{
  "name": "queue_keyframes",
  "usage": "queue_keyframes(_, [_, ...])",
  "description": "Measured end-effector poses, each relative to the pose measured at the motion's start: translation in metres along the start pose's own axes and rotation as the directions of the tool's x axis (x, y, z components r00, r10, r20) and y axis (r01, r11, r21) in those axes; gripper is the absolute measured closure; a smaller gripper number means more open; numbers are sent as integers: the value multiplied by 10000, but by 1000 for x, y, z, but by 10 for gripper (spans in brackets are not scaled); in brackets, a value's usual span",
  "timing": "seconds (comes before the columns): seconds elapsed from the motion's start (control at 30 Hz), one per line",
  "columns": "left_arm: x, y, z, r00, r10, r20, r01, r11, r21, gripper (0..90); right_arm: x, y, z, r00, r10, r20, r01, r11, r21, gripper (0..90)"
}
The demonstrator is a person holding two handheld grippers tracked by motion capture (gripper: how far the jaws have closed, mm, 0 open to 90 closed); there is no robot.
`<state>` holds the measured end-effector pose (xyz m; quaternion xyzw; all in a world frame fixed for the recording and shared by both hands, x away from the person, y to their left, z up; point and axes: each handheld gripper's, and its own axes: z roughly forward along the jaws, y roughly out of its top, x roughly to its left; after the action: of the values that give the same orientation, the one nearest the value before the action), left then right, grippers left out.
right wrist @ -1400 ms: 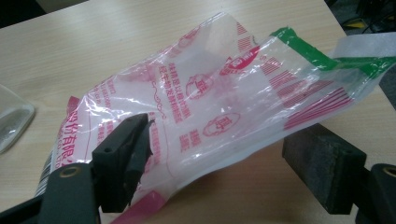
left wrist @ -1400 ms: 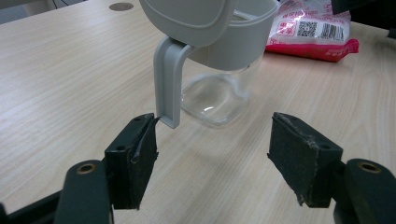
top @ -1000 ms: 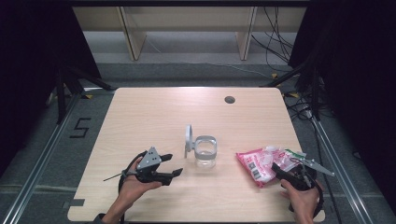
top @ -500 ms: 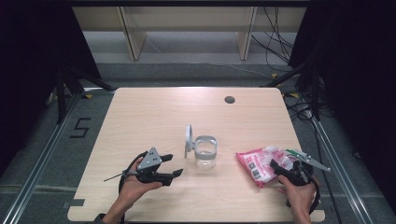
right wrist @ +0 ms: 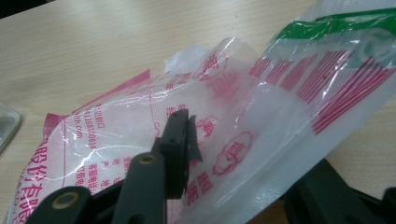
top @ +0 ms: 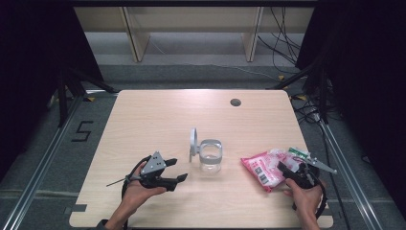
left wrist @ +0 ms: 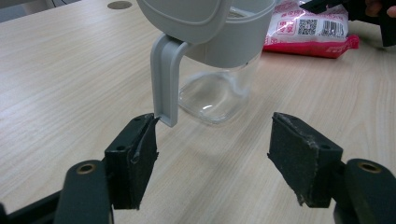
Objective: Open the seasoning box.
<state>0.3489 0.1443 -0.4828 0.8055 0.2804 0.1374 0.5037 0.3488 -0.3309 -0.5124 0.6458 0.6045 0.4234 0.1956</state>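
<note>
A clear glass jar (top: pixel 210 157) stands at the table's middle, its grey lid (top: pixel 193 143) flipped up on a hinge arm. In the left gripper view the jar (left wrist: pixel 212 95) and lid (left wrist: pixel 187 18) are just beyond my left gripper (left wrist: pixel 212 149), which is open and empty. That left gripper (top: pixel 176 169) rests left of the jar. A pink-and-clear plastic bag (top: pixel 262 168) lies to the right. My right gripper (top: pixel 287 171) straddles the bag's near end. Its jaws have just been closing with the bag (right wrist: pixel 140 121) between them, still well apart, and the film hides one jaw.
A round cable hole (top: pixel 235 102) sits at the table's far right. The bag (left wrist: pixel 308 28) and the other gripper (left wrist: pixel 369 14) show beyond the jar in the left gripper view. Wooden shelving and cables lie past the table.
The right gripper has shifted slightly left onto the bag and its jaws have narrowed around it. The left gripper, jar and lid have not moved.
</note>
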Motion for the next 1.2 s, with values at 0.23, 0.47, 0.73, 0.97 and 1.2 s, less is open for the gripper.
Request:
queue_keyframes(0.23, [-1,-1,1,10000,-39,6,39,10000,23,316,-4,1,0,9995,-317,-78,316,9993,-183,763])
queue_keyframes(0.47, [-1,0,1,10000,-18,21,18,10000,26,316,2,5,-2,9989,-396,-230,393,9991,-148,886])
queue_keyframes(0.73, [-1,-1,1,10000,-89,-17,89,10000,17,316,6,11,-4,9821,-1881,-113,1875,9814,-421,900])
queue_keyframes(0.97, [-2,-1,1,10000,-61,0,61,10000,22,316,18,16,-10,9772,-2051,-555,1988,9748,-1014,900])
queue_keyframes(1.2, [-3,-1,2,9999,-9,137,8,10000,46,316,32,23,-21,9642,-2460,-987,2261,9577,-1778,900])
